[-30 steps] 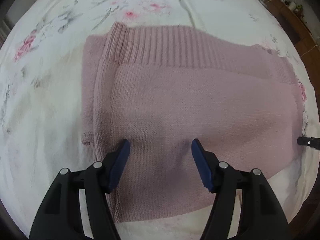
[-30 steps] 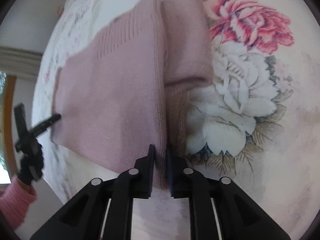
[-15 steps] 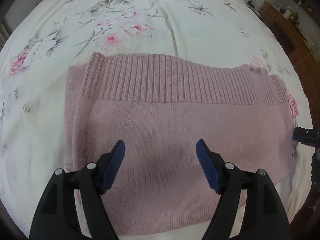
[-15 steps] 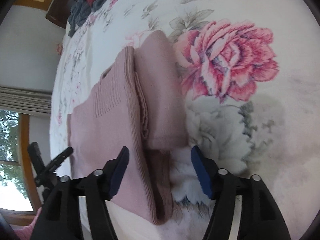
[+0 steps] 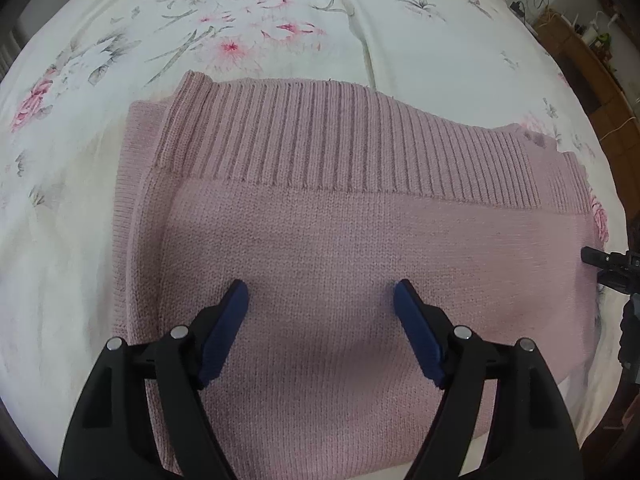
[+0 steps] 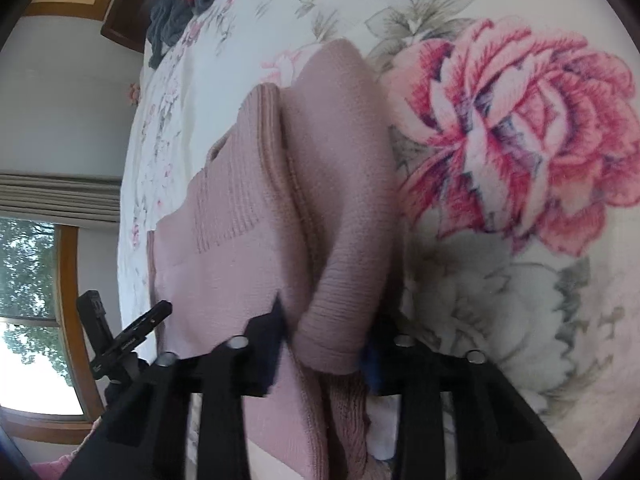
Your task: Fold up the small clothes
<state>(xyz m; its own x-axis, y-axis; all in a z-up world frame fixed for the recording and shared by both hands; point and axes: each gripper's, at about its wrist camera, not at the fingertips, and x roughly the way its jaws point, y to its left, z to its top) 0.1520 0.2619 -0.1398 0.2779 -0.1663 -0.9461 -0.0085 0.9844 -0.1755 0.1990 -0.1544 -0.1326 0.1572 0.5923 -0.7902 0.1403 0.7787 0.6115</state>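
Your pink sweater (image 5: pixel 360 248) lies folded on the bed (image 5: pixel 360 32), nearly done; left tongs (image 5: pixel 320 300) spread, right tongs (image 6: pixel 324 332) spread around its sleeve (image 6: pixel 344 248).

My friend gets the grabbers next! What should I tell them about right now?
Left gripper: open, holding nothing, over the pink sweater.
Right gripper: open, with the folded sleeve between its fingers, not clamped.
The sweater lies on the flowered bedsheet, already folded into layers, ribbed hem on top.
Left to do: probably tidy that sleeve edge and maybe fold once more.
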